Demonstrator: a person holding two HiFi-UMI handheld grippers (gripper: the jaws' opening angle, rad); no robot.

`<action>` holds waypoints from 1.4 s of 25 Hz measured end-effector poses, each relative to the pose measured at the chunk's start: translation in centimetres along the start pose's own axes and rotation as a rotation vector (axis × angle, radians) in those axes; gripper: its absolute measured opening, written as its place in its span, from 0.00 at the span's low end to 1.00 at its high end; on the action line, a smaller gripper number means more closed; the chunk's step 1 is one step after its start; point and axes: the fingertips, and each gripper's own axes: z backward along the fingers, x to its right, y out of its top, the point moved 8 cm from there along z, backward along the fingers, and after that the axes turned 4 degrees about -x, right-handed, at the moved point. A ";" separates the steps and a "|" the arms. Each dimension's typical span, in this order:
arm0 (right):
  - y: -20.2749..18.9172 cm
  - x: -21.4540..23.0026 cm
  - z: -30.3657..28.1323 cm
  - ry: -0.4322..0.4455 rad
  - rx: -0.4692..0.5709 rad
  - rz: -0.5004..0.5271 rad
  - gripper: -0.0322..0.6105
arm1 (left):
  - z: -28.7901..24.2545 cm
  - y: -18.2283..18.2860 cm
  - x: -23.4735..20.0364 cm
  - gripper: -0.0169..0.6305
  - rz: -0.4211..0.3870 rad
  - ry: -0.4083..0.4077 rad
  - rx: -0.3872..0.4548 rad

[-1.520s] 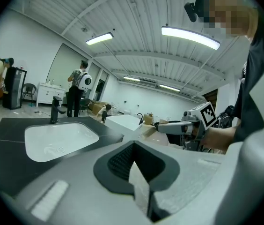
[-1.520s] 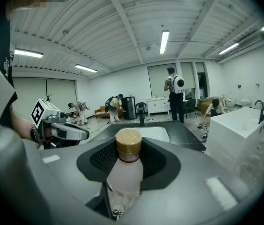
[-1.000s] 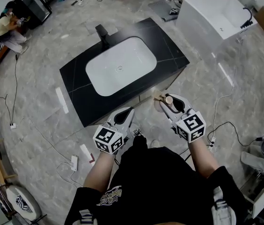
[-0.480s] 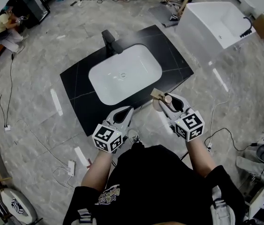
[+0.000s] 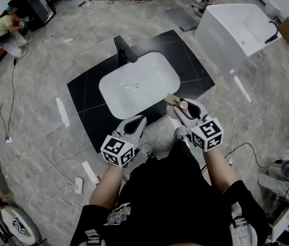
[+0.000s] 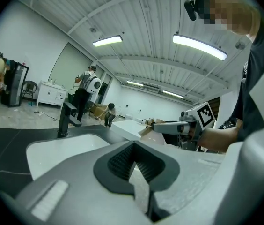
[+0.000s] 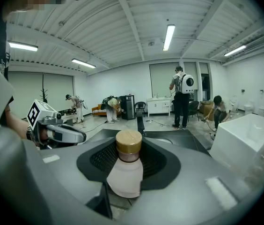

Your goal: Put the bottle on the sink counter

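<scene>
Over the last second the counter (image 5: 190, 65) has drawn closer and swung squarer in the head view, so the person has stepped up to it. The right gripper (image 5: 182, 108), which hung over bare floor short of the near edge, now reaches that edge just right of the basin (image 5: 139, 83). The carry looks nearly done; what remains is to pick a free patch of black top and lower the bottle onto it. The bottle (image 7: 125, 170) stands upright between the right gripper's fingers, which pinch its pale body from both sides, the tan cap poking up above them. It is still in the air, not yet on the counter. That arm is stretched forward from the person's right side, marker cube toward the body, fingers pointing ahead and a little left toward the faucet (image 5: 124, 47). The left gripper (image 5: 136, 124) sits lower and nearer the body, short of the counter's front edge, angled toward the basin. Its fingers are pressed together with nothing between them, so it seems to be only tagging along.
</scene>
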 end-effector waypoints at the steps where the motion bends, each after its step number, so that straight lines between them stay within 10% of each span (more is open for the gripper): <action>1: 0.0 0.4 -0.1 0.003 -0.002 0.001 0.31 | -0.3 0.0 0.0 0.03 0.002 0.002 -0.002; 35: 6.0 21.9 -13.9 0.246 -0.038 0.150 0.31 | -15.7 7.5 -3.7 0.03 0.006 0.304 0.086</action>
